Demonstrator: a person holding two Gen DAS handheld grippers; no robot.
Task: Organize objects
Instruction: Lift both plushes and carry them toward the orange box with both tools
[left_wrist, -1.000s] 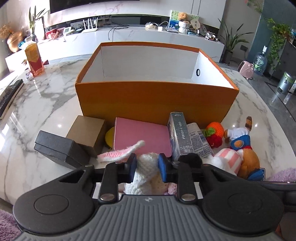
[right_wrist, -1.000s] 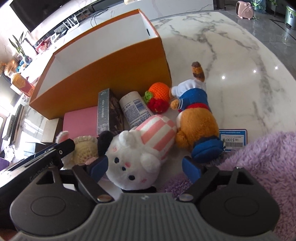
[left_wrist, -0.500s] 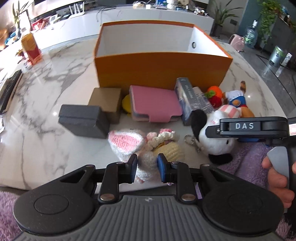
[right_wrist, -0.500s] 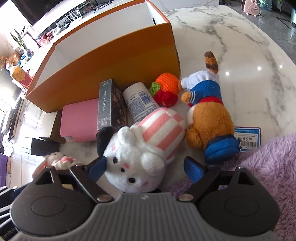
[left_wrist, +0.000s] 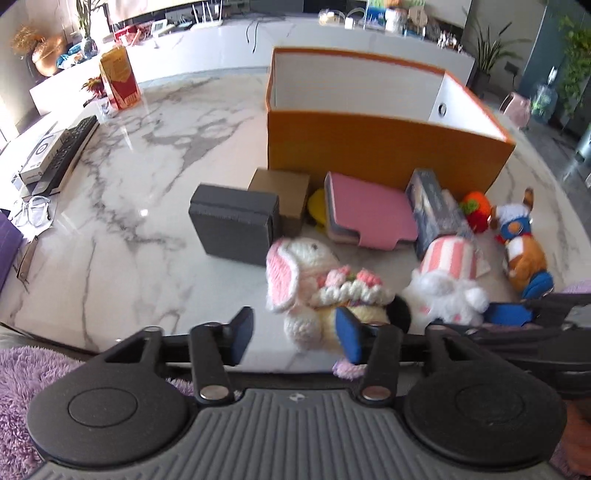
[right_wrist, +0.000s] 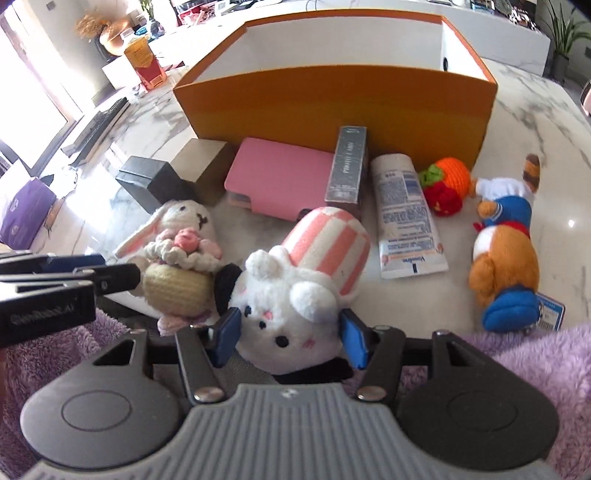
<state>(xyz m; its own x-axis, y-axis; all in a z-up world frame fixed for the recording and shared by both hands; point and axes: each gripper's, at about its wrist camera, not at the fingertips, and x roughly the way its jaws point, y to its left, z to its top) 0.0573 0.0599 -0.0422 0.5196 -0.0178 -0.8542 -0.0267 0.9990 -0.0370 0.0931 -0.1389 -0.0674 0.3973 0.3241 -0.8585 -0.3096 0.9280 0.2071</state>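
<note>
An empty orange box (left_wrist: 384, 147) (right_wrist: 332, 99) stands on the marble table. In front of it lie a knitted bunny (left_wrist: 314, 284) (right_wrist: 177, 243), a white plush with a pink striped hat (right_wrist: 306, 280) (left_wrist: 447, 280), a pink case (left_wrist: 369, 212), a dark card box (right_wrist: 347, 166), a tube (right_wrist: 406, 221), a knitted orange fruit (right_wrist: 448, 181) and a brown plush in blue (right_wrist: 506, 251). My left gripper (left_wrist: 295, 334) is open, the bunny just ahead by its right finger. My right gripper (right_wrist: 290, 336) is half closed around the white plush's head, pads at or near its sides.
A black box (left_wrist: 236, 221) and a tan box (left_wrist: 280, 192) sit left of the pink case. A red carton (left_wrist: 120, 79) and a remote (left_wrist: 70, 147) are at the far left. A purple fluffy cover (right_wrist: 535, 369) lies at the near edge.
My left gripper has opened and let go of the knitted bunny, which now lies on the table. My right gripper has narrowed around the white plush's head.
</note>
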